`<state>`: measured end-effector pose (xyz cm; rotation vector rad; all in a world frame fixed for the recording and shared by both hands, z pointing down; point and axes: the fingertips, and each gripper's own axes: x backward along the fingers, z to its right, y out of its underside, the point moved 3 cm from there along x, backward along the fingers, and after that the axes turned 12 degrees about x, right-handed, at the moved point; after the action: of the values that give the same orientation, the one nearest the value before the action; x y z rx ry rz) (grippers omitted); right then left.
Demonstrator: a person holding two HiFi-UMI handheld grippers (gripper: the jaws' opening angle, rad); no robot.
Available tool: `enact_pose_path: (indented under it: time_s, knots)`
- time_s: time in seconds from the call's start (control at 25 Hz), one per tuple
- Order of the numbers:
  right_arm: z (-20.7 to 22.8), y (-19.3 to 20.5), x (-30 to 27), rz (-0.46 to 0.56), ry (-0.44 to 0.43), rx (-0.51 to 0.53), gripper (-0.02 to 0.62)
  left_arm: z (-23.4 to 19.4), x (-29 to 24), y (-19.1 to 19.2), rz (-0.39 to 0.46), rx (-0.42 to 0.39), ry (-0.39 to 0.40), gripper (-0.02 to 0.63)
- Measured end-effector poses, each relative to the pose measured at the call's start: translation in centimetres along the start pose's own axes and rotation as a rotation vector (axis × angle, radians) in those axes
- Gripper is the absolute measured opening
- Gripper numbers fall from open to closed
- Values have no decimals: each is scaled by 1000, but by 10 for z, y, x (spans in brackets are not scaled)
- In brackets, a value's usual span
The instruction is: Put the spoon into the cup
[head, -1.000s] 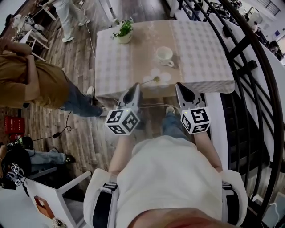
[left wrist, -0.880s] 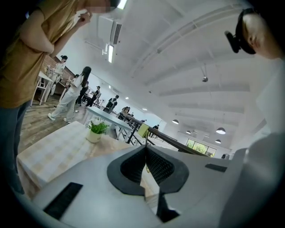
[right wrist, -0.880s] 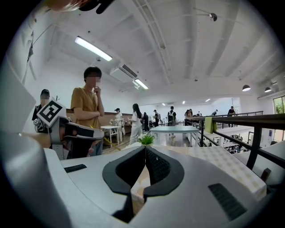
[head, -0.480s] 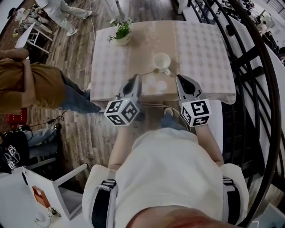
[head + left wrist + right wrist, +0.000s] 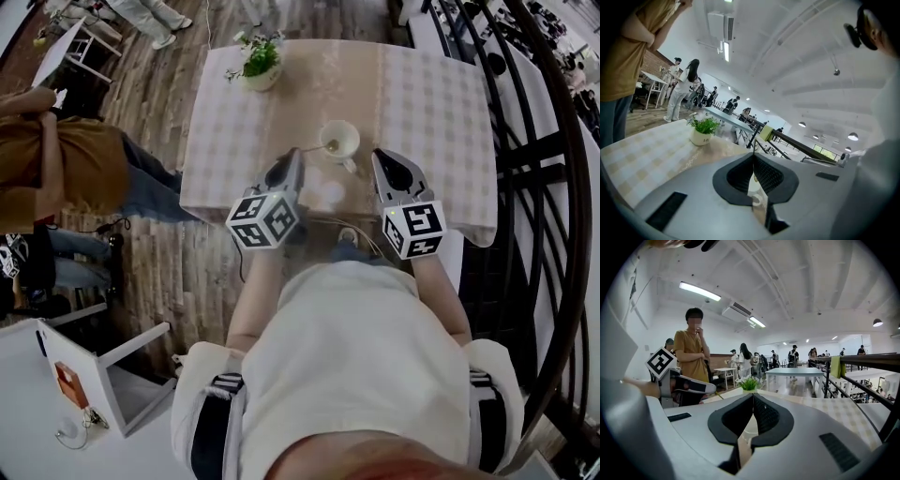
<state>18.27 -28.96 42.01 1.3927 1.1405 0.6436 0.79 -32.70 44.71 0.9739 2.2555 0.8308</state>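
Observation:
A white cup (image 5: 343,138) stands near the front edge of the checked table (image 5: 427,94). My left gripper (image 5: 294,159) is shut on the handle of a thin gold spoon (image 5: 315,148). The spoon sticks out past the jaw tips to the right, and its bowl shows over the cup's near-left rim; whether it touches I cannot tell. My right gripper (image 5: 385,159) hangs just right of the cup, shut and empty. In the left gripper view the jaws (image 5: 753,157) meet with a pale sliver of the cup behind them. In the right gripper view the jaws (image 5: 753,397) are also together.
A potted plant (image 5: 260,67) stands at the table's far left. A person in a brown shirt (image 5: 56,159) stands left of the table on the wooden floor. A dark curved railing (image 5: 548,159) runs down the right side. A white chair (image 5: 103,370) is at lower left.
Both grippers have come forward over the table's front edge. The spoon in the left gripper moved from short of the cup to the cup's rim.

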Motion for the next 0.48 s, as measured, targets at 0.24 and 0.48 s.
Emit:
enact_pose_path:
  time_s: [0.24,0.48]
  knots:
    - [-7,8,-11,-12,-37,-9,2,-13,-4,13,-39,0,-35,5]
    - [0,22,-21,-43,-72,-23,2,-24,-17,30,-78,21,-83,5]
